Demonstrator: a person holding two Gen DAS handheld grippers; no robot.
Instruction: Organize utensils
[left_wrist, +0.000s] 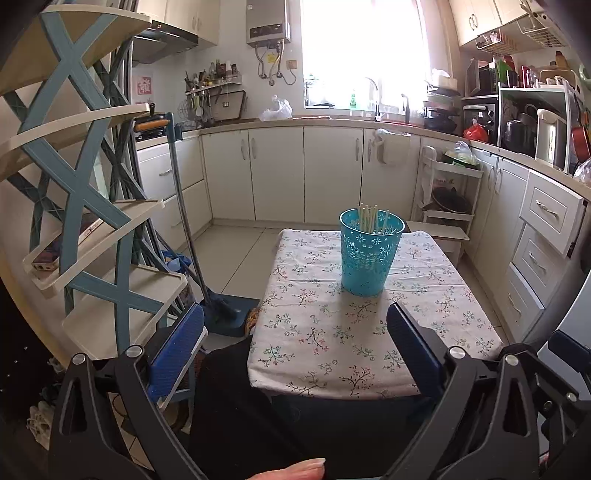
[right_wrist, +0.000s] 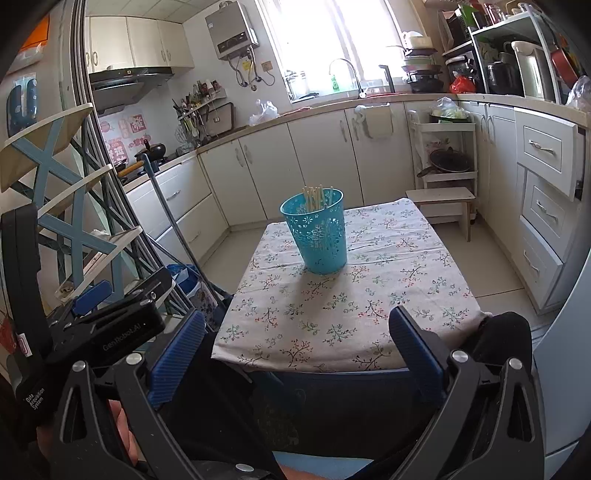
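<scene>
Small table under a floral-print cloth (left_wrist: 332, 332), bearing a turquoise perforated plastic cup (left_wrist: 369, 251) toward its far middle. Pale wooden chopsticks (left_wrist: 369, 218) stand near-upright inside. Left gripper (left_wrist: 295, 347) and right gripper (right_wrist: 295, 350), both spread wide and empty, hang level at the near edge, cup straight ahead, neither clearly nearer.

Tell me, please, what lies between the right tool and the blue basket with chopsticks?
Only bare flowered tablecloth lies between the open right tool and the blue basket; the right wrist view shows this. Nothing else rests on that stretch.
</scene>
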